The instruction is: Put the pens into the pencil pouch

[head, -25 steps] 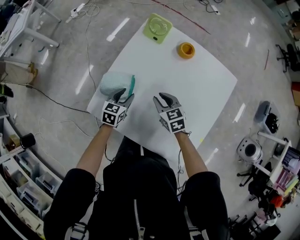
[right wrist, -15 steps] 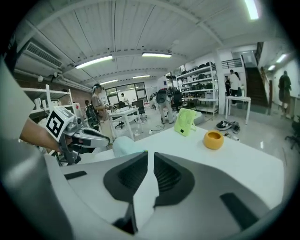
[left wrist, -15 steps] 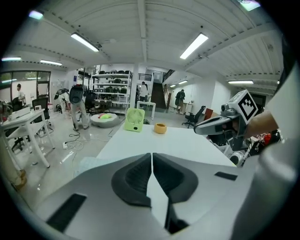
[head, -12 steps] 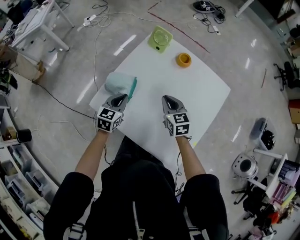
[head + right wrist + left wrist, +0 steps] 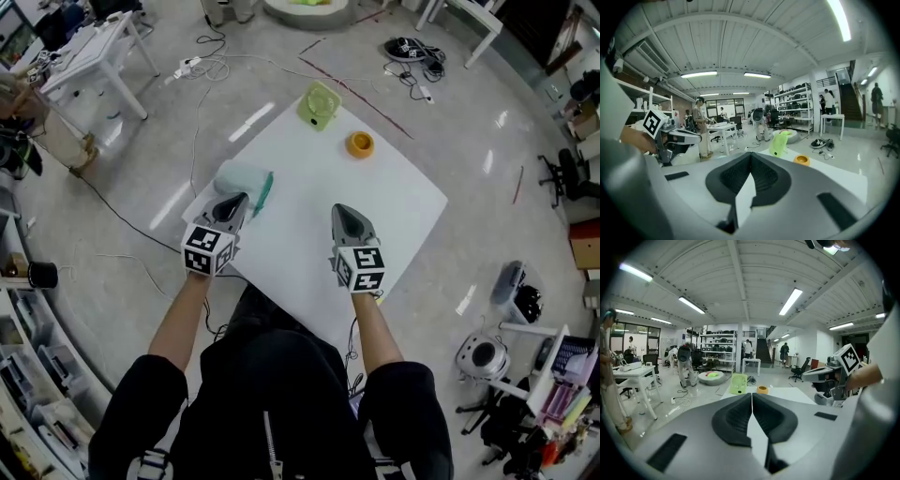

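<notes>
Grippers above the table, both empty

Pouch (image 5: 240, 178) lies just beyond my left gripper (image 5: 232, 201), at the left edge of the white table (image 5: 384, 197), teal side facing right; I judge the left hand nearer. Both jaw pairs are pressed together on nothing, right gripper (image 5: 343, 213) included. I see no pens. Far off sit a fan (image 5: 319, 103) and an orange ring (image 5: 360, 143); cables (image 5: 194, 103) cross the floor (image 5: 487, 187).

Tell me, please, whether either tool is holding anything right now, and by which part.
Nothing is held. The left tool and the right tool both have their jaws shut together, empty, while the pencil pouch lies on the table.
</notes>
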Demonstrator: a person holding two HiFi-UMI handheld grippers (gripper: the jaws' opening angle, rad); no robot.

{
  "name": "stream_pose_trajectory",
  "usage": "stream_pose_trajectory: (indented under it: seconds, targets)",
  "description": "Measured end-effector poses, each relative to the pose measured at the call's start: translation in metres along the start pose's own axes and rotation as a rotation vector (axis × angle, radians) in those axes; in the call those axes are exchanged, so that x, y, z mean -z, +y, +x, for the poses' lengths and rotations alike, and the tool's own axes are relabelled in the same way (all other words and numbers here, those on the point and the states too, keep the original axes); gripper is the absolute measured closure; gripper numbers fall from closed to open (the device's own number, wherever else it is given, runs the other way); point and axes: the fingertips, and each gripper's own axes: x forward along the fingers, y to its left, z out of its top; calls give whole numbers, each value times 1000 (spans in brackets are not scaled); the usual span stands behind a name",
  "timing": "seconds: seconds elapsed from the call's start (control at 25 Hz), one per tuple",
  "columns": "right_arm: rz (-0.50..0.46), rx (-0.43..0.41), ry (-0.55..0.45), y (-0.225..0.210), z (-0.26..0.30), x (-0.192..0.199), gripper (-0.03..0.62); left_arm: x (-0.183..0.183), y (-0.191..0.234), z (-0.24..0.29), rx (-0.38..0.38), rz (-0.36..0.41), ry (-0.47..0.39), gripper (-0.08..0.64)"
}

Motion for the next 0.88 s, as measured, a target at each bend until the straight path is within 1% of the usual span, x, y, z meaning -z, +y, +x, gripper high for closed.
stream_pose_trajectory:
  seconds: [0.16,0.36,0.52,0.88]
  targets:
    - [-49,14,-73,3,-18,-27,584,-30,-4,-12,-5,19,-58,534]
    - [-59,11,-144,15,-32,-49,584,-49,-1,-24,-31,17,-107,534]
    - [-67,4,-149,22,-36,-48,584,-49,-5,-28,-32,24,-114,534]
    - [-65,-4,-128,26,-39,-38,584,-39,-9,-30,-26,15,-100,534]
